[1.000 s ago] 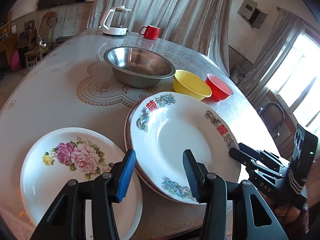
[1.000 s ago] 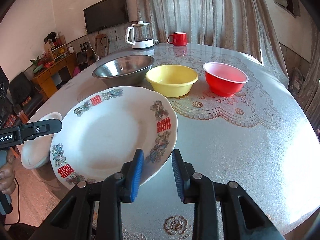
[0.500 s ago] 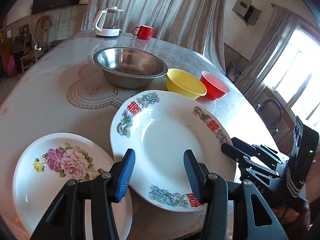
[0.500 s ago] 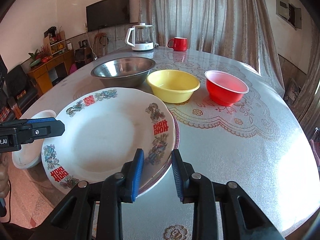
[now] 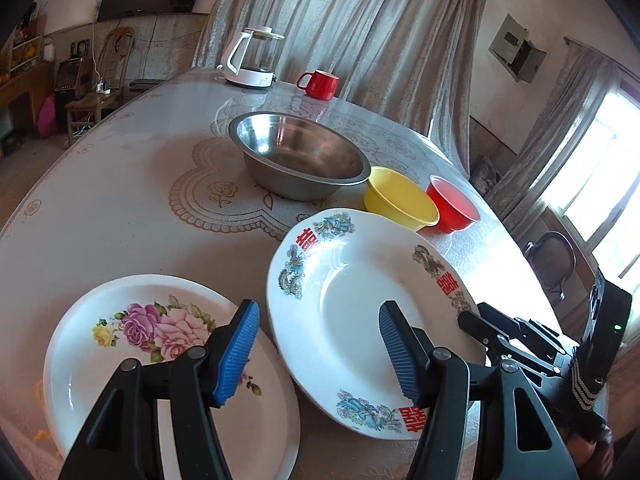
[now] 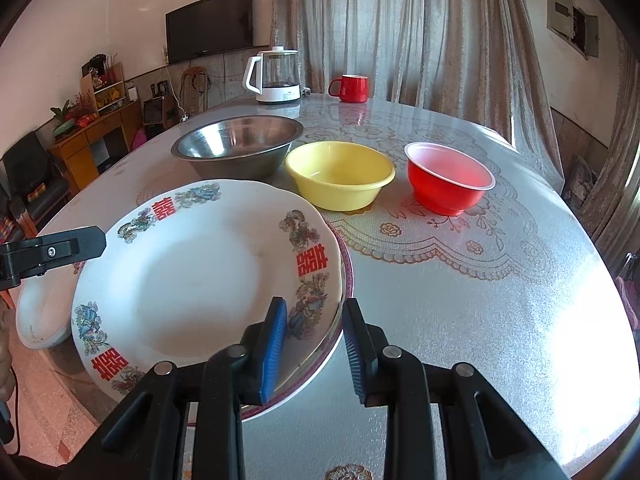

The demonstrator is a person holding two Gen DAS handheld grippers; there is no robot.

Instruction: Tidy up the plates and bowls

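Observation:
A white plate with red characters and dragons [image 5: 360,304] [image 6: 192,280] lies stacked on a purple-rimmed plate [image 6: 347,280] near the table's front edge. A white plate with pink roses [image 5: 152,360] lies to its left; only its rim shows in the right wrist view [image 6: 36,320]. My left gripper [image 5: 316,356] is open and empty, hovering between the two plates. My right gripper [image 6: 316,352] is open, its jaws straddling the stack's near right rim without closing on it; it also shows in the left wrist view [image 5: 492,332].
Behind the plates stand a steel bowl [image 5: 300,160] [image 6: 236,148], a yellow bowl [image 5: 400,204] [image 6: 340,176] and a red bowl [image 5: 452,208] [image 6: 448,180]. A kettle [image 6: 276,76] and a red mug [image 6: 352,88] stand at the table's far edge.
The character plate has come down onto the purple-rimmed plate. My right gripper has opened and let go of its rim. My left gripper has shifted a little left.

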